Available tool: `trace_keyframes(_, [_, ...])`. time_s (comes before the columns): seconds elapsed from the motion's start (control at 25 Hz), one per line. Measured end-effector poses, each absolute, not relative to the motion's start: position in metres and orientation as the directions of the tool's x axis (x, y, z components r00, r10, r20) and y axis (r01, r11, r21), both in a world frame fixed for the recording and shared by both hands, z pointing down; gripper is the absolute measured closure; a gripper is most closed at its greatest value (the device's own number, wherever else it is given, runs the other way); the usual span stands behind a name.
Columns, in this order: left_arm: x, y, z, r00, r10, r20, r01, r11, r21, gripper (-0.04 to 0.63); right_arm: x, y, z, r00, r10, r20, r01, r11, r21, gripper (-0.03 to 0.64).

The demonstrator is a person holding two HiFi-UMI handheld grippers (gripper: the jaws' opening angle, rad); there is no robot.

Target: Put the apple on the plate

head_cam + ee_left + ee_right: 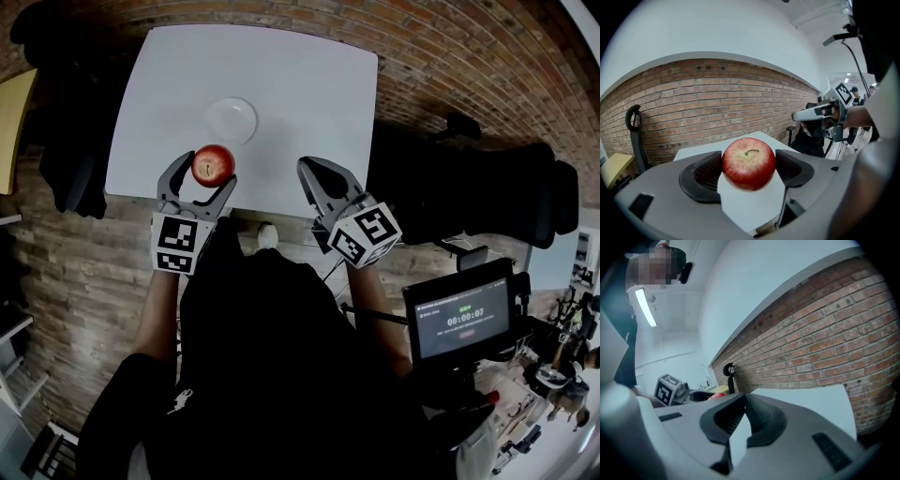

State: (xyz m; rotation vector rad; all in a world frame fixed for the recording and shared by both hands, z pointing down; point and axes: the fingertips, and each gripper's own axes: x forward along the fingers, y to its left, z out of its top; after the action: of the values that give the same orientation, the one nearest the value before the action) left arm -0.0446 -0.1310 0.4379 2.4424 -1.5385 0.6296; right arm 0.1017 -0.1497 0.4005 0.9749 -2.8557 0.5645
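Firmly, the left gripper [202,172] clamps the red apple [213,165] between both jaws, over the white table's [309,94] near edge. At one o'clock, just beyond, lies the plate [231,120]. At three o'clock, the right gripper [312,172] is closed on nothing.

Left hand-held gripper [205,171] tight around the apple [213,164]; right hand-held gripper [314,172] closed, empty.

Item 1. Small screen [464,323], right of the white table [309,84] and nearer to me: white timer digits "00:00:07". I cannot read the small line above them or the label on the red bar below.

Item 2. Black-and-white square markers on the left cube [176,246] and the right cube [366,234], at the table's near edge: coded patterns, no letters.
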Motion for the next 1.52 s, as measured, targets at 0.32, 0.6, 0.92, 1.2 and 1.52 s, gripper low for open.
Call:
trace_keyframes(0.32, [-0.059, -0.161, 0.453, 0.423, -0.772, 0.475, -0.862, -0.504, -0.051, 0.232, 0.08, -0.165, 0.398, -0.77, -0.607, 0.196, -0.636, 0.707, -0.308, 0.614])
trace_keyframes(0.6, [-0.07, -0.192, 0.484, 0.451, -0.73, 0.514, -0.831, -0.554, -0.058, 0.232, 0.067, -0.179, 0.404, -0.73, -0.647, 0.219, -0.681, 0.664, -0.308, 0.614])
trace_keyframes(0.92, [-0.082, -0.219, 0.517, 0.509, -0.676, 0.533, -0.786, -0.617, -0.032, 0.232, 0.051, -0.192, 0.414, -0.677, -0.693, 0.248, -0.734, 0.612, -0.295, 0.614])
trace_keyframes(1.2, [-0.081, -0.239, 0.542, 0.53, -0.624, 0.574, -0.74, -0.671, -0.047, 0.232, 0.049, -0.202, 0.415, -0.626, -0.729, 0.278, -0.778, 0.559, -0.287, 0.614])
trace_keyframes(1.52, [-0.067, -0.26, 0.568, 0.571, -0.582, 0.579, -0.693, -0.719, -0.04, 0.232, 0.05, -0.207, 0.431, -0.577, -0.746, 0.331, -0.815, 0.5, -0.293, 0.614])
